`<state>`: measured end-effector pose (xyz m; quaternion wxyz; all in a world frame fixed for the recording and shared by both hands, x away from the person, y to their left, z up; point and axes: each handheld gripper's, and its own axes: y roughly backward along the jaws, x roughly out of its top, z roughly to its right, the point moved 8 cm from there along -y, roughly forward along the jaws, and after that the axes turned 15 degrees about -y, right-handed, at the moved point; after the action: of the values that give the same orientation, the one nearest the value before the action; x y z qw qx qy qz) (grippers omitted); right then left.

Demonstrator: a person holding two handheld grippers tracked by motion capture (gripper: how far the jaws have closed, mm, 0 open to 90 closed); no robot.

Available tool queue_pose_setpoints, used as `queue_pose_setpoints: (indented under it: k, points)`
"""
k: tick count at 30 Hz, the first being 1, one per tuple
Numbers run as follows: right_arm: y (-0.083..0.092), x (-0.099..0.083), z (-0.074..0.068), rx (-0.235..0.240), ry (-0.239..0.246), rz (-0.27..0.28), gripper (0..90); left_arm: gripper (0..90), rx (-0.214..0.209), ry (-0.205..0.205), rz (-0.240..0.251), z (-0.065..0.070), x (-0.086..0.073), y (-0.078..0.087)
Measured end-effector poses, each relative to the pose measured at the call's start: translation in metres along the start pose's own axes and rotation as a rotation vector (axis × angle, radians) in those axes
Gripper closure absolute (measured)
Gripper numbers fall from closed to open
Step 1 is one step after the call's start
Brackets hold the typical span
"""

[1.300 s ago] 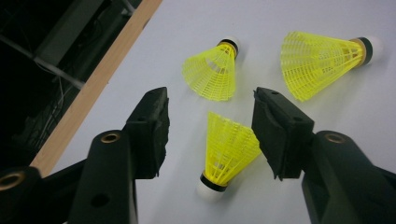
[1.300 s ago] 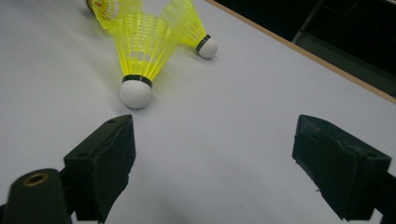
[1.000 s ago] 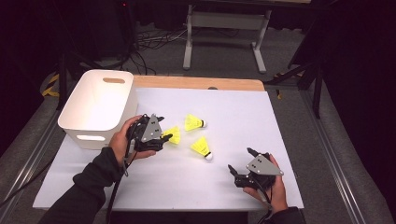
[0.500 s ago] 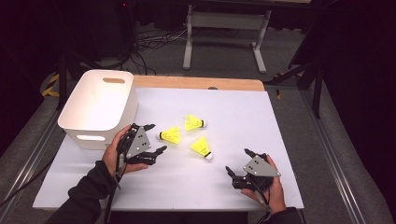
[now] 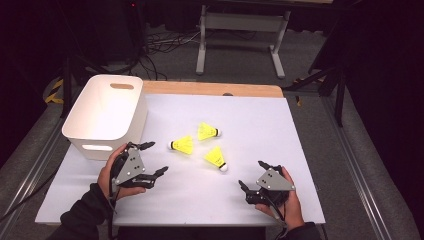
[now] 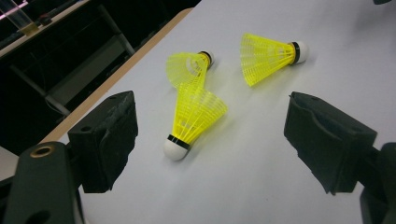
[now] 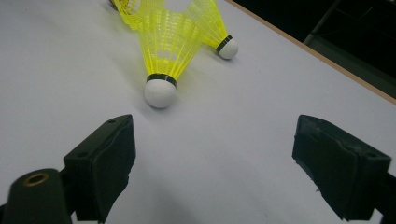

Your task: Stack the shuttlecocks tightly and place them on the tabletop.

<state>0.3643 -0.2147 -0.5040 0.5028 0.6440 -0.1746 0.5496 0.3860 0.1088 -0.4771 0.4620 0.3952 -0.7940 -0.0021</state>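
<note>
Cut off and covered — three yellow shuttlecocks

In the right gripper view the top edge crops the skirts of the nearest shuttlecock [image 7: 164,44] and the one behind it [image 7: 215,28] — a third shows only as a sliver. In the left gripper view the front shuttlecock [image 6: 194,116] overlaps the middle shuttlecock [image 6: 189,66].

High view: fixed above near edge of table [image 5: 300,125], facing forward and down; whole top in frame, white bin [image 5: 107,112] far left.
Left gripper view: low, close, looking along surface at three shuttlecocks [image 6: 196,116].
Right gripper view: lower, closer, opposite side; apparently same shuttlecocks [image 7: 163,46], rear ones cropped.
Shared by all views: shuttlecock cluster [image 5: 200,142].
</note>
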Motion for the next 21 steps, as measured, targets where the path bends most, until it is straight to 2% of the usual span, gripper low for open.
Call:
queue_pose_setpoints:
  k: [5,9,14,18,21]
  points:
    - [0.000,0.000,-0.001,-0.001,-0.001,-0.001,14.2,17.7,-0.001,0.024,0.011,0.006,-0.009,0.010]
    - [0.000,0.001,-0.001,0.000,0.001,0.000,14.2,17.2,0.003,0.028,0.010,0.011,-0.016,0.019]
    - [-0.001,0.001,-0.003,0.000,0.007,-0.003,14.2,15.8,0.009,0.078,0.006,0.013,-0.027,0.027]
    - [-0.002,0.001,-0.004,0.002,0.006,-0.003,14.2,15.0,0.014,0.085,0.002,0.016,-0.036,0.034]
    - [-0.001,0.001,-0.005,0.006,0.001,0.000,14.3,12.7,0.009,0.111,0.011,0.018,-0.042,0.042]
